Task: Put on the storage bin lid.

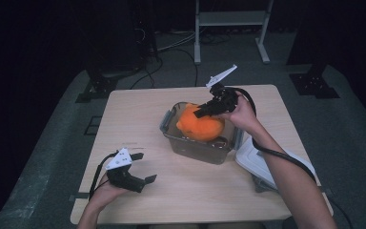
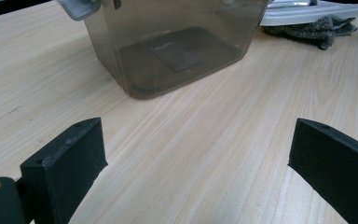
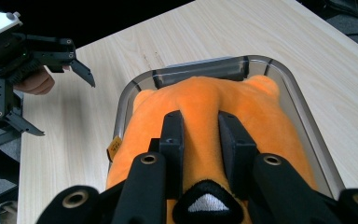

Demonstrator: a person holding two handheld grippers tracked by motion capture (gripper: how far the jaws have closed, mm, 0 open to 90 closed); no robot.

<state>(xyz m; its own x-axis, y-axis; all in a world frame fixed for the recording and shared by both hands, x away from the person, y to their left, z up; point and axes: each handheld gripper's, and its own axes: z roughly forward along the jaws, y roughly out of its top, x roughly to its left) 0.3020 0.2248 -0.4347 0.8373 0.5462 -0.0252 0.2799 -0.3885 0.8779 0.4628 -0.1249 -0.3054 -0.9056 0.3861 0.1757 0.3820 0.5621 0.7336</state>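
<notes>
1. Left tongs (image 1: 143,168): nearest, at the front-left of the wooden surface (image 1: 138,119), held in the person's left hand (image 1: 106,193). Jaws wide apart, nothing between them. In the left gripper view only bare wood shows between the pads (image 2: 70,161).
2. The left tongs point toward the container and sit well apart from it.
3. Clear plastic container (image 1: 198,145): mid-surface, slightly right of centre, grey latch at its left end. In the left gripper view its smoky wall (image 2: 177,51) stands upright ahead of the jaws.
4. Orange plush toy (image 1: 200,125): inside the container, bulging above the rim. The right gripper view shows it taking up most of the opening, with a small tag at its side edge (image 3: 115,148).
5. Right tongs (image 1: 205,110): above the container, angled down onto the plush from the right, held in the person's right hand (image 1: 240,112). Jaws narrow, pinching a fold of the orange fabric; both pads (image 3: 173,135) press into it, fabric bunched up between them.
6. White lid (image 1: 267,164): on the surface just right of the container, near the right edge, lying over a grey cloth (image 2: 321,29).
7. Beyond the far edge: grey floor, cables, legs of a white frame (image 1: 231,19).
</notes>
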